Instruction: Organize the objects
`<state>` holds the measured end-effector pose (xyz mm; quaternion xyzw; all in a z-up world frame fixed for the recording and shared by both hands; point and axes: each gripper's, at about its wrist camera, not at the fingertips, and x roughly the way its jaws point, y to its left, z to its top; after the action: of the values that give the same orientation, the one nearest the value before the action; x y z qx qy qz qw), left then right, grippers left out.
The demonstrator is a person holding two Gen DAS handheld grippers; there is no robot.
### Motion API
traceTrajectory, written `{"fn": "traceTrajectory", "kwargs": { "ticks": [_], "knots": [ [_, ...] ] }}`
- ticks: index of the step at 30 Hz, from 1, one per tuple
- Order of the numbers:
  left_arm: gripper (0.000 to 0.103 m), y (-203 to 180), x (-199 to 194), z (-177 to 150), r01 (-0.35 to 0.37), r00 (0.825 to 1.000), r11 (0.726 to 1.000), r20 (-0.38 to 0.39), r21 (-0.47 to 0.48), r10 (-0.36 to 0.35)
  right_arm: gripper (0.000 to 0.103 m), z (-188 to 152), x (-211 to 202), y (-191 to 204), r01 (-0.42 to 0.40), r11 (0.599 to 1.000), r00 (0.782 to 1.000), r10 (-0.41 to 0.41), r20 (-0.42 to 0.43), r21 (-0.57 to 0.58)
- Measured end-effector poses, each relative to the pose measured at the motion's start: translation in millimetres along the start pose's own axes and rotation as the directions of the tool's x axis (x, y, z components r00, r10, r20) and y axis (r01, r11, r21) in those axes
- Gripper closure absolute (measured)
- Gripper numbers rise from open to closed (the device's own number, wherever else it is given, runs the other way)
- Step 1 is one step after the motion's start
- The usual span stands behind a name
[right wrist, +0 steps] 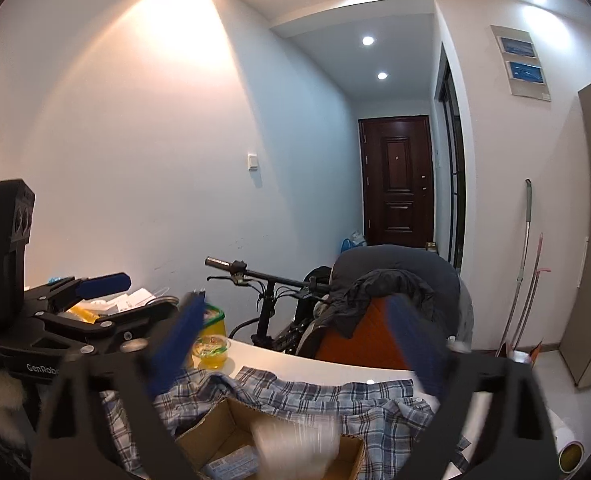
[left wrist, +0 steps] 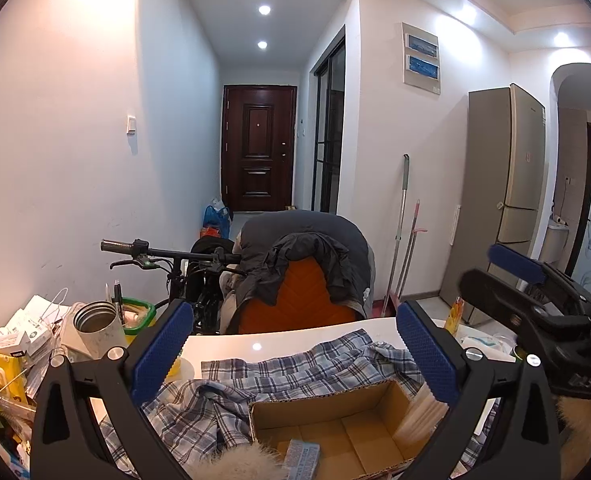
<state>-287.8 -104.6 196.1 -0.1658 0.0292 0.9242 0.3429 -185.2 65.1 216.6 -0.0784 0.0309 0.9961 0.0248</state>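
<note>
Between my left tongs' blue pads lie a blue-and-white plaid shirt and a brown cardboard box; beyond them, an orange chair under a dark grey jacket.

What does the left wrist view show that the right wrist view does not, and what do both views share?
Only the left wrist view shows the metal cup at the left, the full refrigerator and the white fur at the box's near edge.

Only the right wrist view shows the yellow jelly cup on the white table and a tape roll at the lower right.

Both show the cardboard box on the plaid shirt, the small blue packet inside it, the bicycle handlebar, the jacket-covered orange chair and the brown door.
</note>
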Motion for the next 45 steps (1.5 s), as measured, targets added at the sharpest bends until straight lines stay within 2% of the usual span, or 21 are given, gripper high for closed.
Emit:
{"fn": "traceTrajectory", "kwargs": {
  "ticks": [27,39,45],
  "knots": [
    [0.000,-0.9,-5.5,1.8,-0.013,1.000,1.000,0.007,0.025,0.013,0.000,3.6,-5.1,15.1,-0.006,1.000,1.000,0.006,0.005,-0.027],
    [0.000,-4.8,-8.0,3.8,-0.046,0.999,0.998,0.010,0.042,0.046,0.000,3.2,-3.8,14.8,-0.002,1.000,1.000,0.002,0.005,-0.028],
    [0.000,-4.3,-12.7,4.6,-0.069,0.997,0.996,0.032,0.049,0.067,0.000,1.9,-6.6,16.8,-0.008,0.999,0.999,0.009,0.033,-0.031]
  ]
}}
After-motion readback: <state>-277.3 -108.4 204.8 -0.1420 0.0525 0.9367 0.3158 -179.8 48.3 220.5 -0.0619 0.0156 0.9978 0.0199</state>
